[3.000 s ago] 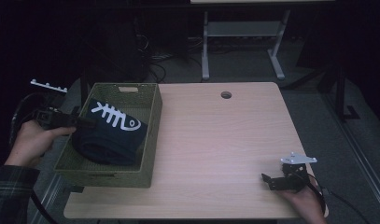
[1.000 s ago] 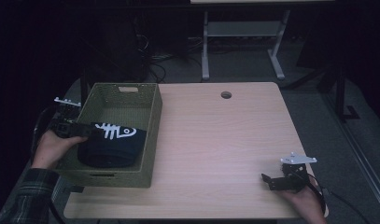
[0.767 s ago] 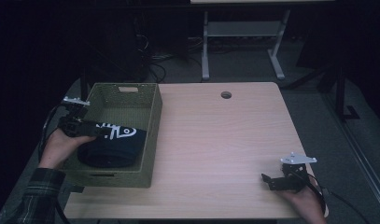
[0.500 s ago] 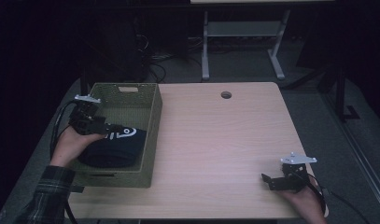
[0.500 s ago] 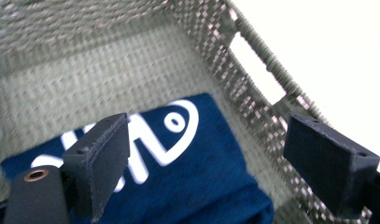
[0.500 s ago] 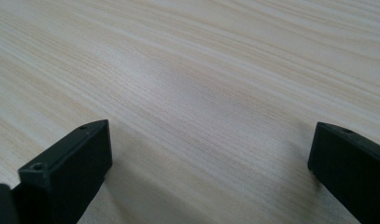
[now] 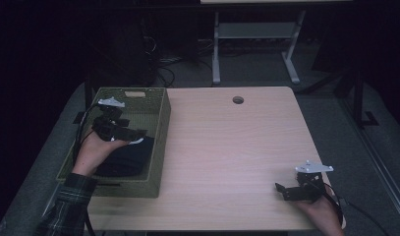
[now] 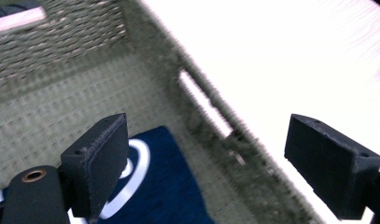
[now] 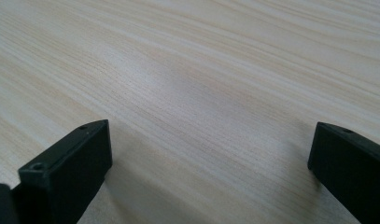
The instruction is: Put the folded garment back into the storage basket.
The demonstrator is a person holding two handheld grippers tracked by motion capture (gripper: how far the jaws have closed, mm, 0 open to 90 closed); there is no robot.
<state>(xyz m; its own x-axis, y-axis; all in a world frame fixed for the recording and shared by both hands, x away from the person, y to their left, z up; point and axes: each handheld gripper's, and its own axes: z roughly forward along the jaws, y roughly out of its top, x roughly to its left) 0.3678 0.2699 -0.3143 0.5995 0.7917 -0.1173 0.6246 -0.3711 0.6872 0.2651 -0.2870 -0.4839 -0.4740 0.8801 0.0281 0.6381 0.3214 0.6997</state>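
From the high view, the left tongs (image 7: 138, 133) hang over the olive-green woven rectangular basket (image 7: 160, 123) at the left end of the pale wooden table (image 7: 237, 147), above the folded dark navy garment with a white print (image 7: 131, 157) that lies on the basket floor; the placing suggests the cloth has been let go there, and the jaws have just been opening with nothing between them. The right tongs (image 7: 282, 191) rest low at the table's near right corner, apparently parked out of the way. In the left gripper view, the left tongs (image 8: 215, 154) stand released and wide, the navy fabric (image 8: 159, 186) below them showing a curved white band, soft and flat against the weave beside the basket wall (image 8: 197, 98). In the right gripper view, the right tongs (image 9: 211, 163) gape over bare wood grain (image 9: 201, 70), empty.
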